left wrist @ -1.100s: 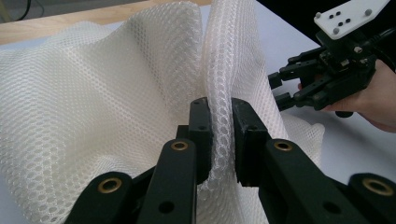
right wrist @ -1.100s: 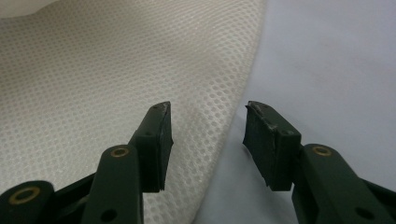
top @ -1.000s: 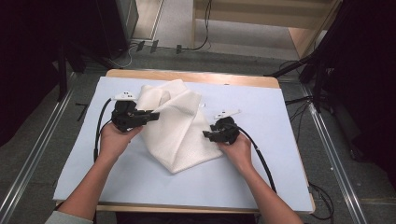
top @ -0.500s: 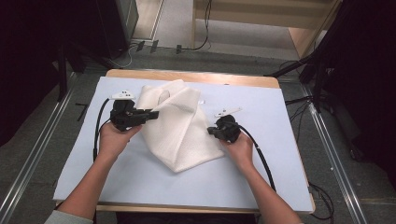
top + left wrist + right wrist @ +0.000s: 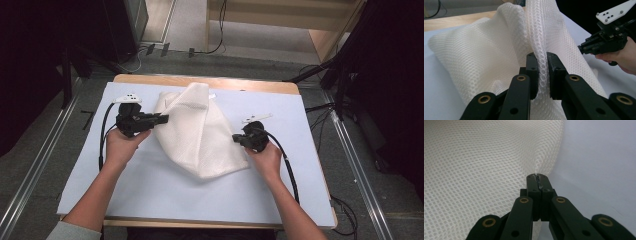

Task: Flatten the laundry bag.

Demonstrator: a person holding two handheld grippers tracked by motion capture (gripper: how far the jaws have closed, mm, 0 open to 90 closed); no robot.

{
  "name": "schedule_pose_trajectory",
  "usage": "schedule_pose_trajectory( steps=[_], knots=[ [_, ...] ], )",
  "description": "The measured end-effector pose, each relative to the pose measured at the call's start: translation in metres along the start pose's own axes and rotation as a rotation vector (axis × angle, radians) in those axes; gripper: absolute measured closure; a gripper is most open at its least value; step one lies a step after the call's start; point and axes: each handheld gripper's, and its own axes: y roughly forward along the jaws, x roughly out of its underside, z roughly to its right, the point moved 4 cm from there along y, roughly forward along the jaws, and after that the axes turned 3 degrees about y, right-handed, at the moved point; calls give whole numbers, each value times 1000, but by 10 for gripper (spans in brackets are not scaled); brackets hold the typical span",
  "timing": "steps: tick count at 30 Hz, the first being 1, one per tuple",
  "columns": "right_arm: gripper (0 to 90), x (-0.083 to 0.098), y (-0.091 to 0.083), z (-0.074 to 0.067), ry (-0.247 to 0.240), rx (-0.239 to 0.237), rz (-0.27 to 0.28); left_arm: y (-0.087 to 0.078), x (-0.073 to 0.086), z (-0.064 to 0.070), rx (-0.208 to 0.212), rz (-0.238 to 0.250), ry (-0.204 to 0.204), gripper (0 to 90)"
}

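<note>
Left gripper [image 5: 541, 72] was clamped on a bunched ridge of the white mesh cloth [image 5: 200, 132], jaws pinching a thick fold between them in its own view. Right gripper [image 5: 538, 178] was clenched too, jaws pressed together with a thin edge of mesh caught at the very tips. So both tools were grasping the same cloth, one on each side.

That cloth lay in the middle of the pale blue table cover [image 5: 150, 190], its long axis running from the far left corner down toward the near right, wide at the near end. From the left gripper [image 5: 150, 120] the cloth spread away to the right; from the right gripper [image 5: 240, 140] it spread to the left. Each tool sat at its own edge, so neither hand was the nearer one. The judgement: any spreading or folding would turn on those two grips staying opposite each other across the cloth.

Left hand [image 5: 120, 147] came in with the forearm angled up from the near edge, wrist turned inward. Right hand [image 5: 265, 160] mirrored it, its cable [image 5: 290, 165] trailing back along the forearm.
</note>
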Motion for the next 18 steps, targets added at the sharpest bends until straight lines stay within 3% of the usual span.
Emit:
schedule_pose_trajectory(
  steps=[5,10,15,18],
  knots=[
    [900,4,-13,10,22,11,16,0,3,-10,-16,6,-17,819],
    [900,11,-31,17,30,19,17,5,14,-21,6,-53,-69,823],
    [900,22,-48,25,-5,40,9,11,24,-21,-1,-110,-66,822],
    [900,33,-54,35,19,42,-3,23,33,-17,32,-169,-75,818]
  ],
)
